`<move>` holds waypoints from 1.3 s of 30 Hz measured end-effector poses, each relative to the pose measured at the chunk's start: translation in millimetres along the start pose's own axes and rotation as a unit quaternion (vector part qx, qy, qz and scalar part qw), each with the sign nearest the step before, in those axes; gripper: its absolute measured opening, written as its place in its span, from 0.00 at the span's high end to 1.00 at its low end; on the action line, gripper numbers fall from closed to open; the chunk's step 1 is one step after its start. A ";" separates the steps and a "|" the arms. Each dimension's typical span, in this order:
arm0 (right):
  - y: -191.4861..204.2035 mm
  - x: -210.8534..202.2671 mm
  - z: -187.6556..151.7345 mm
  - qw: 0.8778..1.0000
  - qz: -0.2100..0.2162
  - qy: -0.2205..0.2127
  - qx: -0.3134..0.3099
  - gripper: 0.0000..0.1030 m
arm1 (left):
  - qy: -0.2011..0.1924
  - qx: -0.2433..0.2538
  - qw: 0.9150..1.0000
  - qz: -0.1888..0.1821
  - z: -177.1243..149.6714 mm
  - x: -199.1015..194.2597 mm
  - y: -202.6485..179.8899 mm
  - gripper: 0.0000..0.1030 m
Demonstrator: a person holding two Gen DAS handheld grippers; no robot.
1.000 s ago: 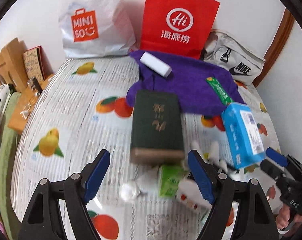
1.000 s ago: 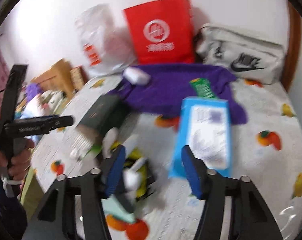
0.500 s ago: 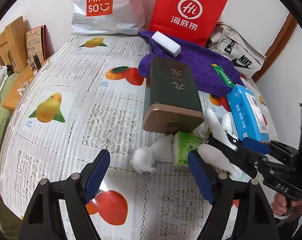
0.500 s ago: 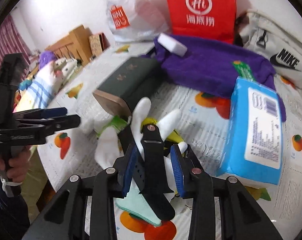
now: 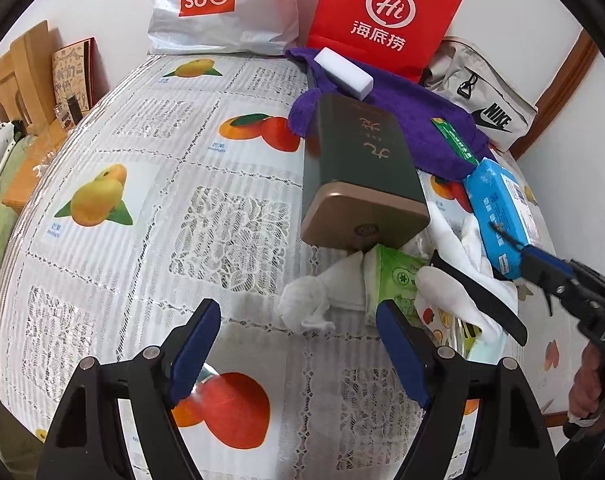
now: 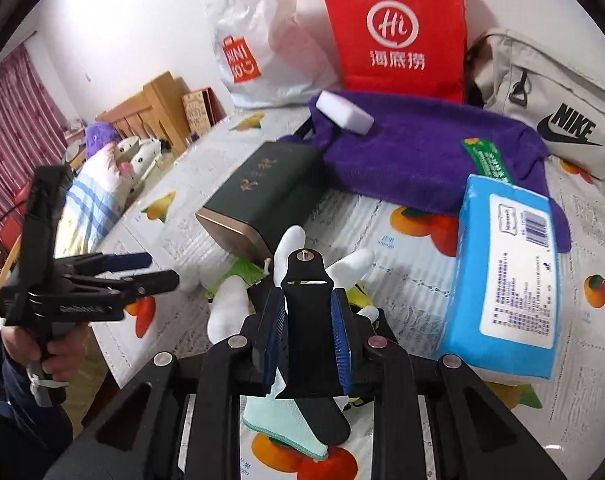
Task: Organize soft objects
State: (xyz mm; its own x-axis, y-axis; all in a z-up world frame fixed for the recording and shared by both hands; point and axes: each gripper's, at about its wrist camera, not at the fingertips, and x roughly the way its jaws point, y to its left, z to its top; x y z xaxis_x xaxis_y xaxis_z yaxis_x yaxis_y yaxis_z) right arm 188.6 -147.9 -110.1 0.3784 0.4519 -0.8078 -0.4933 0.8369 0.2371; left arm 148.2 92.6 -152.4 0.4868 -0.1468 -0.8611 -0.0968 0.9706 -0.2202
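My right gripper (image 6: 307, 330) is shut on a black rubber watch strap (image 6: 308, 320), held over a white work glove (image 6: 230, 304) with a mint cuff. The strap (image 5: 478, 298) and the right gripper (image 5: 542, 276) also show in the left wrist view, over the glove (image 5: 450, 292). My left gripper (image 5: 298, 350) is open and empty, low over the tablecloth, just short of a crumpled white tissue (image 5: 306, 300) and a green tissue pack (image 5: 390, 280). A purple towel (image 6: 422, 152) lies at the back with a white sponge block (image 6: 344, 112) on it.
A dark green tin box (image 5: 358, 172) lies mid-table. A blue wipes pack (image 6: 506, 272) lies at the right. A red paper bag (image 5: 382, 16), a white Miniso bag (image 5: 222, 0) and a Nike pouch (image 6: 550, 108) stand along the wall. The table's edge drops off at the left (image 5: 6, 280).
My right gripper closed on the black strap and now holds it above the glove. The left gripper drew slightly nearer the tissue and green pack.
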 end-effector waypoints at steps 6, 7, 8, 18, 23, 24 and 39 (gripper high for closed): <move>-11.4 -26.9 -14.3 0.999 -0.017 -0.025 0.011 0.77 | 0.001 0.007 1.000 0.001 -7.4 0.9 -4.5 0.23; -13.0 -31.1 -18.0 0.999 -0.021 -0.028 0.012 0.77 | 0.002 0.006 1.000 0.000 -8.0 1.3 -4.5 0.23; -15.1 -35.9 -22.7 0.999 -0.026 -0.031 0.014 0.77 | 0.003 0.007 1.000 -0.002 -9.1 1.6 -5.3 0.23; -49.1 -62.1 -80.4 0.995 -0.060 -0.039 0.063 0.77 | -0.016 0.014 0.999 0.040 -9.5 18.5 0.6 0.24; -71.1 -55.9 -102.6 0.992 -0.075 -0.036 0.099 0.77 | -0.039 0.034 0.997 0.051 -3.6 24.6 -4.3 0.25; -74.5 -53.0 -106.4 0.991 -0.078 -0.032 0.103 0.77 | -0.044 0.039 0.997 0.052 -2.9 25.4 -5.6 0.25; -83.8 -25.0 -119.2 0.988 -0.091 -0.015 0.120 0.77 | -0.056 0.094 0.993 0.051 -13.3 26.6 -21.5 0.79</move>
State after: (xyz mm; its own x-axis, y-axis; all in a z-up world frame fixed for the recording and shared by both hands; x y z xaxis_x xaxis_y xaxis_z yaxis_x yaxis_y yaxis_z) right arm 127.1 -266.1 -174.1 0.4685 0.2930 -0.8335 -0.2155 0.9528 0.2139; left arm 151.7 65.3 -176.7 0.5768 -0.0332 -0.8162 0.0070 0.9993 -0.0357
